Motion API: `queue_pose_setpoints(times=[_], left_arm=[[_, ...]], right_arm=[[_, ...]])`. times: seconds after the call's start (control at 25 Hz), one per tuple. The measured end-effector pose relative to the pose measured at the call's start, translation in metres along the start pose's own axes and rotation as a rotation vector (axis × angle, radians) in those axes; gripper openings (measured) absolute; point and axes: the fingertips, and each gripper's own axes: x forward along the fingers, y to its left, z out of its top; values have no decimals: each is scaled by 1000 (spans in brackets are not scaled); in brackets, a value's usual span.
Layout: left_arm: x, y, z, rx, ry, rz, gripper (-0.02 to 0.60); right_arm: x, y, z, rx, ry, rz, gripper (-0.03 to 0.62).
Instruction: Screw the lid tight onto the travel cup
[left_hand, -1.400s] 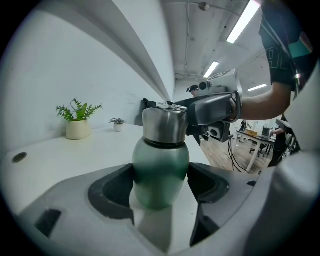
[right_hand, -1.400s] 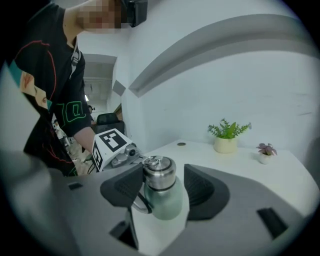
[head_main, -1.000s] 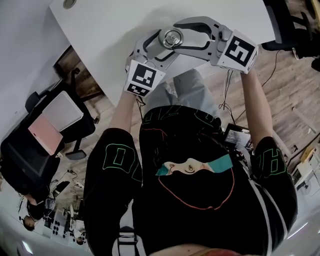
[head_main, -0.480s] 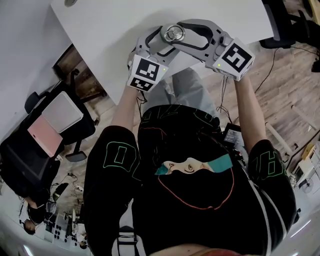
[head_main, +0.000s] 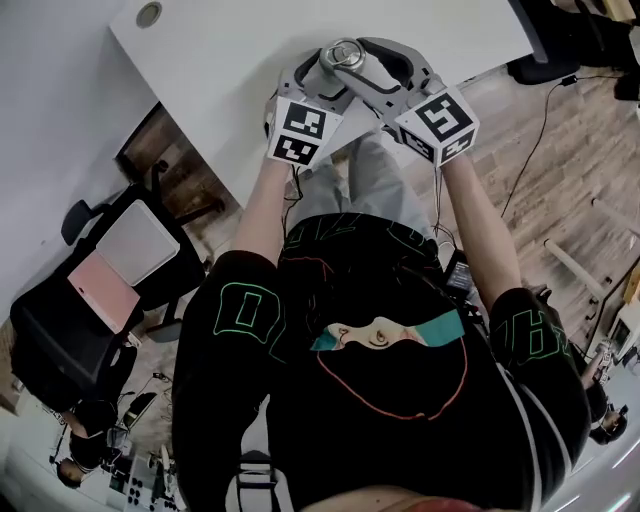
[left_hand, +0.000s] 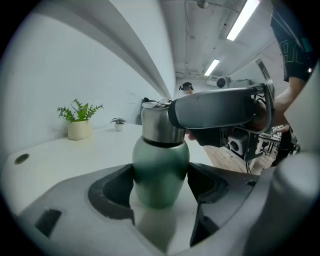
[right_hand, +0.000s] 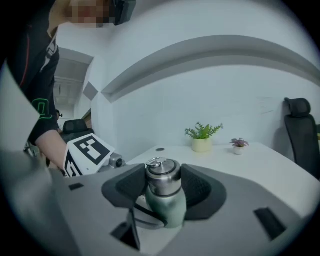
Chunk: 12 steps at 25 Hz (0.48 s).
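A green travel cup (left_hand: 160, 172) stands on the white table (head_main: 230, 60) with its steel lid (right_hand: 162, 177) on top. My left gripper (left_hand: 161, 192) is shut on the cup's green body, its pads pressing both sides. My right gripper (right_hand: 163, 186) reaches in from the right, and its jaws have just been closing with the lid between them. Its pads now touch the lid on both sides. In the head view the lid (head_main: 343, 52) shows from above, ringed by both grippers' fingers. One right finger (left_hand: 220, 107) crosses the lid in the left gripper view.
A potted plant (right_hand: 202, 137) and a smaller one (right_hand: 238, 145) stand at the table's far side. A cable hole (head_main: 149, 14) is in the tabletop. An office chair (head_main: 130, 240) stands left of the person, another (right_hand: 300, 130) beside the table.
The right gripper has turned about the lid, and its marker cube has swung in toward the left gripper's cube. The left gripper and the cup have kept still.
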Motion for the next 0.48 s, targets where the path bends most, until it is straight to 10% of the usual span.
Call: queue_pose_setpoints(times=[0.48], left_arm=[[0, -1, 0, -8, 9, 18, 348]], right_arm=[[-2, -2, -2, 22, -29, -326, 233]])
